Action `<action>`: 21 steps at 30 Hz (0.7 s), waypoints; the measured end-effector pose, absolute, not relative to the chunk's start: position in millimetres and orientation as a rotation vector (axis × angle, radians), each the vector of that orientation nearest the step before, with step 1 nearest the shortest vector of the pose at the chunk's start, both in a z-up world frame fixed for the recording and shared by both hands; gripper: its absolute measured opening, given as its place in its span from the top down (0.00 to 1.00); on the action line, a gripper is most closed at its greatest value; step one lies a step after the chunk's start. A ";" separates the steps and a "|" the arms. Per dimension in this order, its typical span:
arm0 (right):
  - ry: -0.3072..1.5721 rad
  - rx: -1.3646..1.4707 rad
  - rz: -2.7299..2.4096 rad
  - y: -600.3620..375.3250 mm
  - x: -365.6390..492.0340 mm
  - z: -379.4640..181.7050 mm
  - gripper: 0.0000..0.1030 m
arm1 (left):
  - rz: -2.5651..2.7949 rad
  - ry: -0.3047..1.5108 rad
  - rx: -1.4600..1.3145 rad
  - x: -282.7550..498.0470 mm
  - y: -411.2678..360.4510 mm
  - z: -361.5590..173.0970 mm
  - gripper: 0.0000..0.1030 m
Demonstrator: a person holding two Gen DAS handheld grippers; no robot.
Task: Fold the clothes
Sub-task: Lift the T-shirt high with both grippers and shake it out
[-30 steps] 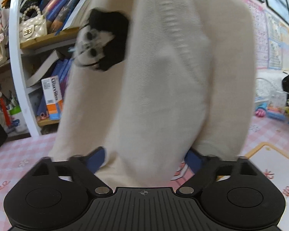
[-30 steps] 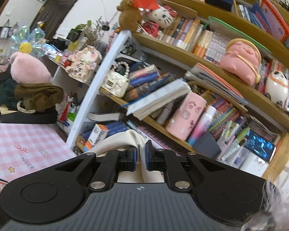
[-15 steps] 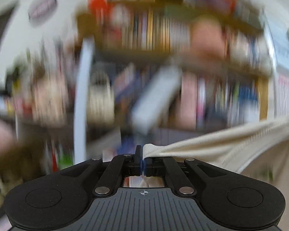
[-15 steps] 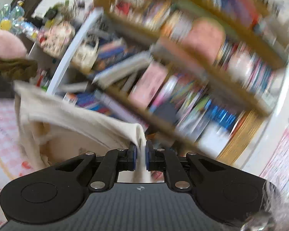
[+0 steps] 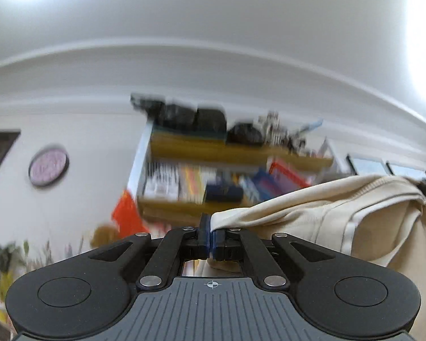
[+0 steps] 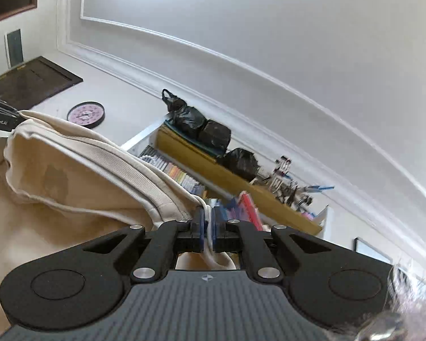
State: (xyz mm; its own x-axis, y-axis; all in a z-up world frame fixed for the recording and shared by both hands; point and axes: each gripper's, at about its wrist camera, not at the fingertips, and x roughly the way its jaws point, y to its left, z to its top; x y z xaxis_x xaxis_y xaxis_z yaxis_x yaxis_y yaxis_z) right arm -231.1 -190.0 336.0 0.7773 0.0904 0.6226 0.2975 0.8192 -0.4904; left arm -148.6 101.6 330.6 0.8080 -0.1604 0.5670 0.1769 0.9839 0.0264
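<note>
Both grippers point up toward the ceiling. The left gripper (image 5: 212, 240) is pinched tight on an edge of the cream garment (image 5: 340, 207) — cloth runs from its tips off to the right. The right gripper (image 6: 208, 231) is likewise clamped on another edge of the cream garment (image 6: 71, 170), which stretches away to its left, held in the air between the two tools. Behind stands a bookshelf (image 6: 241, 182) with black bags (image 6: 196, 122) on top; a round wall clock (image 6: 85, 115) hangs left of it — the left view is blurred.

White panelled ceiling (image 6: 241, 28) is filling the upper frame; a bookshelf (image 6: 235, 179) is standing centre, round clock (image 6: 85, 114) hanging left.
</note>
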 end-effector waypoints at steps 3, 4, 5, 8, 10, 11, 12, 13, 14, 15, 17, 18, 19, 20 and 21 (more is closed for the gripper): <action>-0.447 -0.556 -0.045 -198.6 -178.3 287.8 0.96 | -0.187 -0.364 -0.019 -102.1 100.9 303.1 0.99; -0.369 -0.536 -0.021 -201.5 -160.8 271.8 0.96 | -0.182 -0.246 -0.006 -78.6 99.7 282.3 0.99; -0.291 -0.516 0.004 -204.3 -143.2 255.7 0.96 | -0.176 -0.128 0.007 -55.2 98.6 261.5 0.99; -0.059 -0.453 0.076 -212.9 -90.5 207.6 0.96 | -0.144 0.193 0.025 7.4 97.6 182.5 0.99; 0.096 -0.409 0.124 -218.7 -55.3 175.5 0.96 | -0.132 0.353 0.043 38.0 96.0 131.5 0.99; 0.173 -0.386 0.147 -221.6 -37.8 159.5 0.96 | -0.126 0.409 0.075 52.0 92.7 114.4 0.99; 0.250 -0.362 0.171 -224.4 -20.2 143.4 0.96 | -0.121 0.464 0.106 66.0 89.5 97.4 0.99; 0.278 -0.363 0.175 -223.1 -4.4 133.8 0.96 | -0.110 0.496 0.116 78.1 88.5 89.3 0.99; 0.300 -0.368 0.177 -221.2 11.1 124.8 0.96 | -0.098 0.529 0.125 90.2 87.5 81.1 0.99; 0.323 -0.372 0.179 -219.4 26.7 115.9 0.96 | -0.087 0.561 0.134 102.3 86.5 73.0 0.99; 0.368 -0.379 0.184 -215.7 57.8 97.9 0.96 | -0.052 0.602 0.139 124.5 86.0 62.9 0.95; 0.390 -0.383 0.186 -213.9 73.4 89.0 0.96 | -0.034 0.614 0.135 132.0 87.0 62.5 0.91; 0.412 -0.387 0.188 -212.1 89.0 80.0 0.96 | -0.017 0.626 0.132 139.6 88.0 62.2 0.90; 0.422 -0.388 0.187 -211.5 103.2 78.7 0.96 | -0.012 0.654 0.132 147.3 88.1 61.4 0.87; 0.430 -0.389 0.187 -211.1 117.3 78.1 0.96 | -0.008 0.682 0.133 155.1 88.3 60.7 0.77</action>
State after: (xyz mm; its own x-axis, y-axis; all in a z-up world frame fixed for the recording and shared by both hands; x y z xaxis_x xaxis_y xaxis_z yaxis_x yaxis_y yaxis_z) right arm 117.3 -211.1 78.1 0.8934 0.0943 -0.4393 -0.2566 0.9096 -0.3267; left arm 155.1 88.3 60.7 0.7769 0.0365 -0.6285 0.0508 0.9914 0.1204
